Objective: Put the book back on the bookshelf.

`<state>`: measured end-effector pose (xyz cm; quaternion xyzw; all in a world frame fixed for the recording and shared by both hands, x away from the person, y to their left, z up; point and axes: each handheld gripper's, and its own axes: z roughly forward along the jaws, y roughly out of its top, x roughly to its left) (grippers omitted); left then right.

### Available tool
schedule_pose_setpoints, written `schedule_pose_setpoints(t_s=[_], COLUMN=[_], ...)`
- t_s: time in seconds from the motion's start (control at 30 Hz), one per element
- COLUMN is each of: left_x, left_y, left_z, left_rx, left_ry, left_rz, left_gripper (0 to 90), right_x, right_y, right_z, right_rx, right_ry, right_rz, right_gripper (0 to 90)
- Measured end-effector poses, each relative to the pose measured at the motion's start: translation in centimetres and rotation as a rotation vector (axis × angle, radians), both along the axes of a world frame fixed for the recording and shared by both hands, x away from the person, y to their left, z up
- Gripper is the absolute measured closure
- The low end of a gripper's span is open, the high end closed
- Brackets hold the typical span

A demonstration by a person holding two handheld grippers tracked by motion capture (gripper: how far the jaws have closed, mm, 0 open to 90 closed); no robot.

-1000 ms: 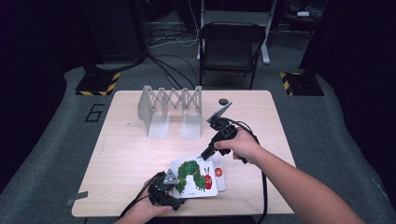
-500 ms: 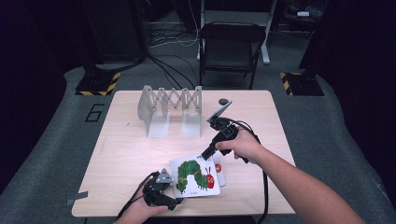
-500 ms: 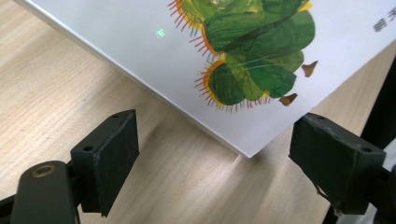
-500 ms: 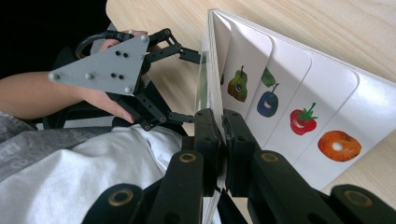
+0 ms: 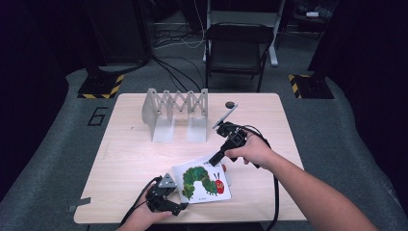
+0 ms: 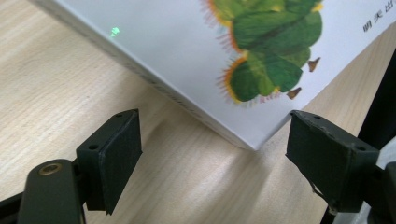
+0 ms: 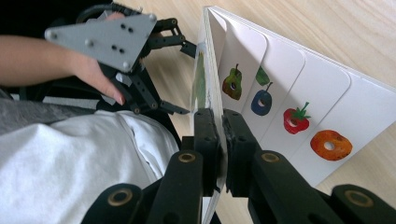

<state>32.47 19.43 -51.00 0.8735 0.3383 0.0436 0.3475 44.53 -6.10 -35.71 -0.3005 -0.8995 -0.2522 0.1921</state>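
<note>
Lifting the picture book's (image 5: 206, 182) cover, right tongs (image 7: 218, 122) stay clamped; left tongs (image 6: 210, 156), gaping empty at seven o'clock, should steady the spine next.

Looking forward and down from above the near side onto the whole tabletop (image 5: 144, 144). Riding the left gripper (image 6: 212, 154), close over the near edge, facing the book (image 6: 187, 56). Riding the right gripper (image 7: 220, 140), facing back toward the near edge; same book (image 7: 280, 107) shared.
</note>
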Motion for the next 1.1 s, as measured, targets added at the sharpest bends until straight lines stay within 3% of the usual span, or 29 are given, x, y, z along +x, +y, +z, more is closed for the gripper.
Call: schedule_pose_setpoints(t_s=[0.13,0.17,0.23,0.27,0.3,0.43,0.53,0.57,0.67,0.77,0.83,0.87,1.1], left_x=[0.2,0.3,0.3,0.3,0.3,0.3,0.3,0.4,0.4,0.6,0.7,0.7,1.1], left_y=[0.4,0.4,0.3,0.3,0.3,0.2,0.1,0.1,0.0,0.1,0.1,0.0,-0.5], left_z=[-0.1,-0.1,-0.1,-0.1,-0.1,0.0,0.0,0.1,0.2,0.5,0.6,0.6,1.9], left_rx=[-0.026,-0.03,-0.032,-0.032,-0.035,-0.054,-0.063,-0.091,-0.109,-0.129,-0.133,-0.135,-0.146], left_ry=[0.0,-0.001,-0.001,-0.001,-0.003,-0.006,-0.003,0.0,-0.004,-0.023,-0.027,-0.027,-0.064], left_rz=[0.015,0.008,0.006,0.006,0.006,0.0,-0.002,-0.014,-0.017,-0.028,-0.023,-0.02,-0.034], left_gripper=[19.3,19.3,19.2,19.3,19.3,20.5,22.1,24.1,25.3,26.6,27.2,27.5,29.5], right_x=[-0.3,-0.4,-0.7,-0.7,-1.0,-1.3,-1.4,-1.5,-1.5,-1.7,-1.8,-1.8,-2.0], right_y=[-0.1,-0.1,-0.2,-0.2,-0.3,-0.5,-0.6,-0.7,-0.8,-1.2,-1.3,-1.3,-1.8], right_z=[0.1,0.1,0.3,0.3,0.3,0.3,0.2,0.2,0.1,-0.1,-0.1,-0.2,-0.6], right_rx=[0.01,0.015,0.015,0.015,0.032,0.041,0.042,0.043,0.049,0.055,0.044,0.054,0.053], right_ry=[-0.037,-0.074,-0.093,-0.093,-0.126,-0.163,-0.173,-0.18,-0.204,-0.227,-0.221,-0.242,-0.271], right_rz=[0.048,0.096,0.149,0.149,0.196,0.254,0.264,0.274,0.302,0.316,0.319,0.333,0.361], right_gripper=[85.7,85.7,85.7,85.7,85.8,85.9,85.8,85.7,85.6,85.4,85.3,85.1,84.6])
